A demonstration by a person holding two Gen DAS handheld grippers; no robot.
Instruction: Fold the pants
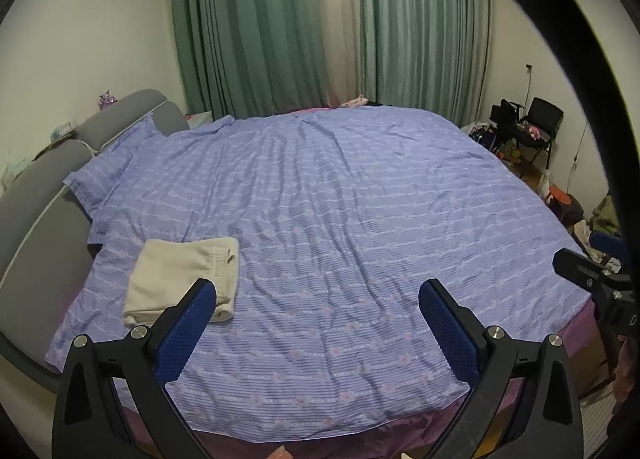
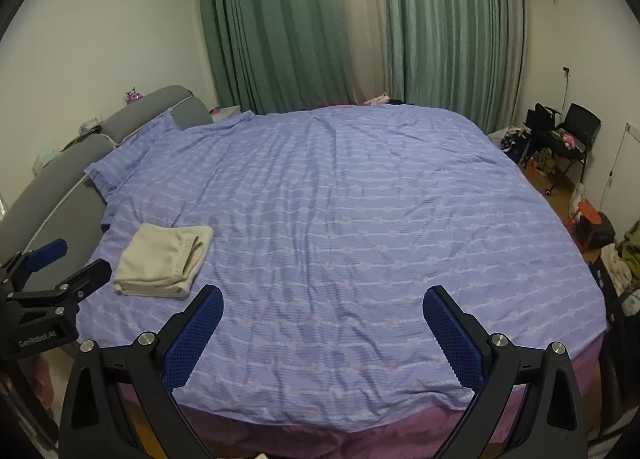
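Note:
Cream pants (image 1: 182, 279) lie folded into a small rectangle on the left side of the bed, on the blue patterned cover (image 1: 340, 219). In the right wrist view the same folded pants (image 2: 164, 261) rest left of centre. My left gripper (image 1: 318, 291) is open above the bed's near edge, its left pad just in front of the pants, nothing between the fingers. My right gripper (image 2: 322, 297) is also open and empty over the cover (image 2: 360, 219). The left gripper (image 2: 60, 263) shows at that view's left edge, and the right gripper (image 1: 588, 259) at the right edge of the left wrist view.
A grey padded headboard (image 1: 52, 187) runs along the left, with a pillow (image 1: 108, 163) against it. Green curtains (image 1: 320, 27) hang behind the bed. A black chair (image 2: 572, 139) and floor clutter, including a red stool (image 2: 590, 215), stand on the right. A purple sheet (image 2: 360, 427) edges the bed's near side.

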